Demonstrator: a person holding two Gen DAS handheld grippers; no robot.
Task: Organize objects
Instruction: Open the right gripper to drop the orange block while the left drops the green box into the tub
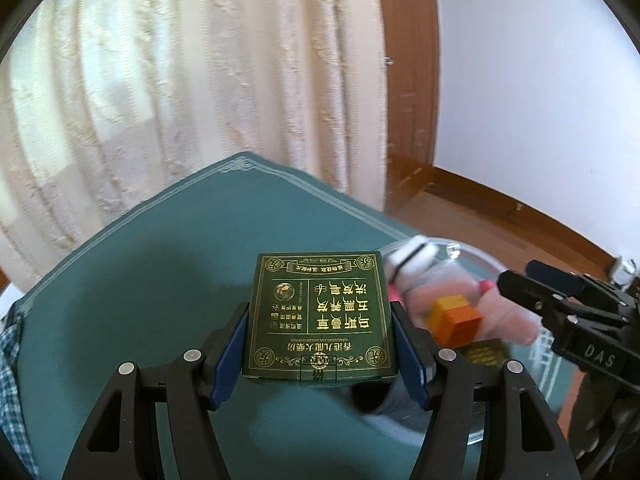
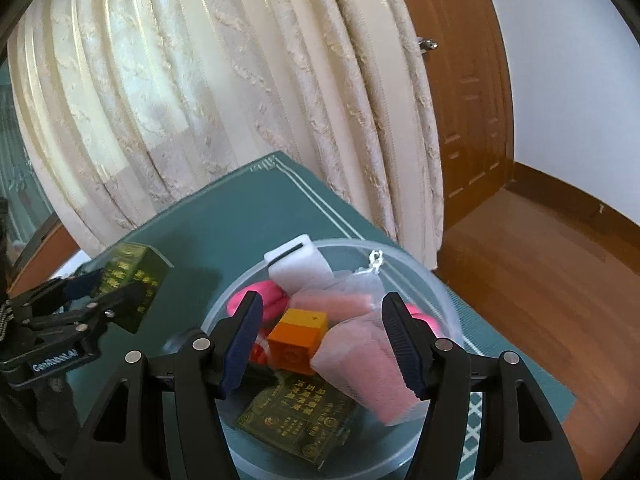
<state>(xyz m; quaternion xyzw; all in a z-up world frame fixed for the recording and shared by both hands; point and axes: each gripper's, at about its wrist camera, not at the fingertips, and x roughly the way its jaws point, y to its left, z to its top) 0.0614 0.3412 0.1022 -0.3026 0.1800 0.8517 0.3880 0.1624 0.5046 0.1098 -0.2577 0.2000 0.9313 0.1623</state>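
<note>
A dark green box with gold print [image 1: 320, 300] sits level between the blue pads of my left gripper [image 1: 320, 320], which is shut on it above the teal tablecloth [image 1: 180, 260]. In the right wrist view the same box [image 2: 132, 272] and left gripper [image 2: 116, 284] are at the left, beside the bowl. My right gripper [image 2: 323, 300] hangs open over a clear plastic bowl [image 2: 420, 264], with nothing pressed between its pads. The bowl holds an orange and yellow block [image 2: 296, 340], pink mesh pouches [image 2: 360, 364], a white block [image 2: 296, 264] and a second green box [image 2: 296, 420].
A cream curtain [image 2: 200, 100] hangs behind the table's far corner. To the right are a brown wooden door [image 2: 464, 100], a white wall and wooden floor [image 2: 540, 280], which lies below the table's right edge. My right gripper [image 1: 520, 276] shows at the right in the left wrist view.
</note>
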